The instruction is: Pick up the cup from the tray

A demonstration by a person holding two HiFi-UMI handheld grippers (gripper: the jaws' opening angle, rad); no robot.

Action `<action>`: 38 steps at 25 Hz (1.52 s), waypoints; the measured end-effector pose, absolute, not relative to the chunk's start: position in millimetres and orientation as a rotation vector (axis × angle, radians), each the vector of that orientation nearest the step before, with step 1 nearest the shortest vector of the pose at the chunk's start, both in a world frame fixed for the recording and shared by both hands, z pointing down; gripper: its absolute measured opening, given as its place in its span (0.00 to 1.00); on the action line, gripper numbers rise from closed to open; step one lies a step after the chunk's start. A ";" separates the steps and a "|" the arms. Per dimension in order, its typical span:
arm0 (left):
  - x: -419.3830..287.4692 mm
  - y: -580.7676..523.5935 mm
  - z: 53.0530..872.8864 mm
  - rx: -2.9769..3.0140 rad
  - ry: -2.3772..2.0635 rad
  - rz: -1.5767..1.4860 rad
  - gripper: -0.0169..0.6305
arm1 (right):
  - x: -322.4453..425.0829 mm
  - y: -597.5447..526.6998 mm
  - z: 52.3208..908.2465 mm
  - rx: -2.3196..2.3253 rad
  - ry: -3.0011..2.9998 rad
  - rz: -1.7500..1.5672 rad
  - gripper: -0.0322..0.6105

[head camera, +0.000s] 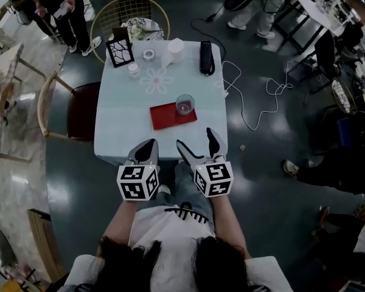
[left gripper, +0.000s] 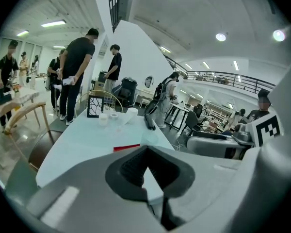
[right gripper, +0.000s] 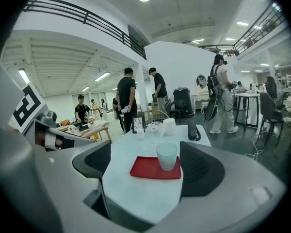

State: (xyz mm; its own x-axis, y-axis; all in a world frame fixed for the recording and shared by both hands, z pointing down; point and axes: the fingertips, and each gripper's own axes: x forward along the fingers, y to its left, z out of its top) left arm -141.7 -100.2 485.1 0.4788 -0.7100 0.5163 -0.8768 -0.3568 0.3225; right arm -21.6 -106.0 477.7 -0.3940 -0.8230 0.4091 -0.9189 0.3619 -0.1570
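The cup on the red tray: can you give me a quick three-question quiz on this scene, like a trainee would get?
1. True or false: the cup stands on the red tray.
2. The left gripper has its jaws together; the right gripper has its jaws: A together, B apart, C on the cup.
3. Seen in the head view, at which end of the tray does the cup stand?
Key: 1 true; 2 B; 3 the right end.
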 end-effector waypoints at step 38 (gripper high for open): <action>-124.4 -226.3 586.5 1.889 -1.400 0.587 0.03 | -28.0 -265.5 629.8 1.144 -2.283 0.441 0.69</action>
